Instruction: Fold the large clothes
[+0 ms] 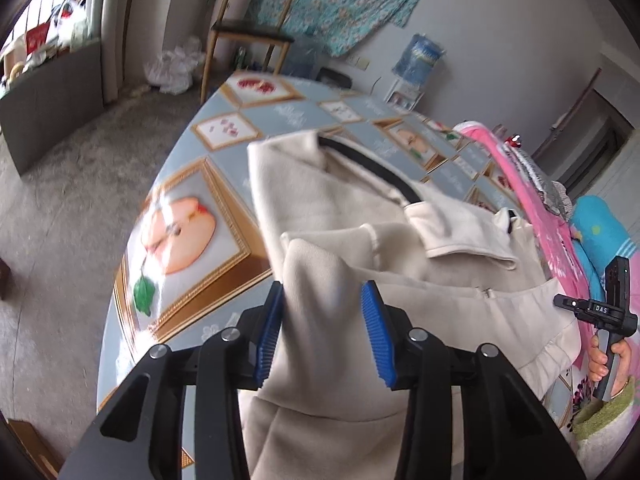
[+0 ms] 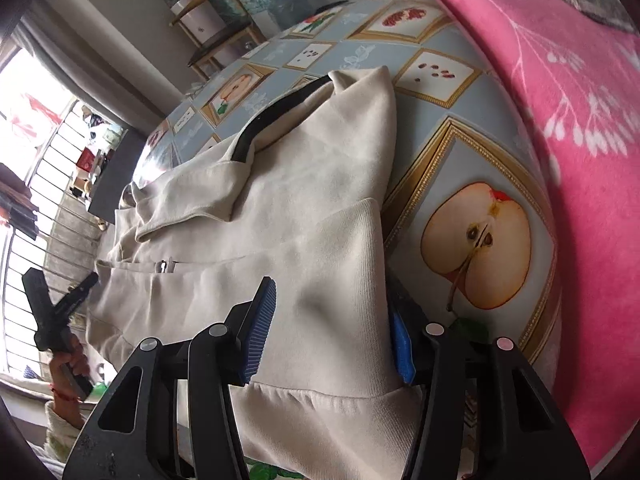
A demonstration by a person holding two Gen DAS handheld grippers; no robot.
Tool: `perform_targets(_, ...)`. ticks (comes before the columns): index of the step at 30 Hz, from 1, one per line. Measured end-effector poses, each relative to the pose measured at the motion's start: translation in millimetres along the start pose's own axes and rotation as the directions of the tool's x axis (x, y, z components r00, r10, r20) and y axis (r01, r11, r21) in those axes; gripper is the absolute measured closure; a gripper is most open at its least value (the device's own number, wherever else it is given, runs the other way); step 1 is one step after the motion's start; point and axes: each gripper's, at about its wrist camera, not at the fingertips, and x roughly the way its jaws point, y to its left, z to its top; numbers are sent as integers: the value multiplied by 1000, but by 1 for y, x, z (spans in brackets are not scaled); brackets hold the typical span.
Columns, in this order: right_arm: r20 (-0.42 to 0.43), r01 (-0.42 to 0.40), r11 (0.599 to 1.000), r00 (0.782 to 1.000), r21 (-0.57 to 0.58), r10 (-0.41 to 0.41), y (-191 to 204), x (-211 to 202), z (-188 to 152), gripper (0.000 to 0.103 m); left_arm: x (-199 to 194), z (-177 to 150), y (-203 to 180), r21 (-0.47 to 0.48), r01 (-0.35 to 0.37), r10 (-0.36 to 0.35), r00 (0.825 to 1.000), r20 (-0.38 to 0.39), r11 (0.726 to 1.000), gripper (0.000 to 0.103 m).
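A cream zip-up jacket (image 1: 440, 280) with a black-trimmed hood lies partly folded on the table. A sleeve fold of it runs between the blue pads of my left gripper (image 1: 326, 332), whose jaws stand wide apart around the cloth. In the right wrist view the jacket (image 2: 312, 208) fills the middle. My right gripper (image 2: 332, 332) straddles the ribbed hem edge, jaws wide apart, one pad hidden behind the cloth. Each gripper's handle and the holding hand show in the other view: the right gripper's at the right edge (image 1: 612, 312), the left gripper's at the left (image 2: 52, 320).
The table (image 1: 192, 216) has a blue cloth with framed fruit pictures. A pink floral blanket (image 2: 560, 120) lies along one side, also seen in the left wrist view (image 1: 532, 208). A wooden chair (image 1: 248, 36) and grey floor lie beyond the table's edge.
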Motion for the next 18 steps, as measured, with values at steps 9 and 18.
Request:
perform_targets(9,98,-31,992,994,-120,43,24,-29,-13,53,-3,-9,-27,119,81,-78,997,-28,990,65)
perform_targets(18,93,23,995,996,-93,-14,17,-5,-6,61,19,0,-20,119,-52,58,997,-49,992,81)
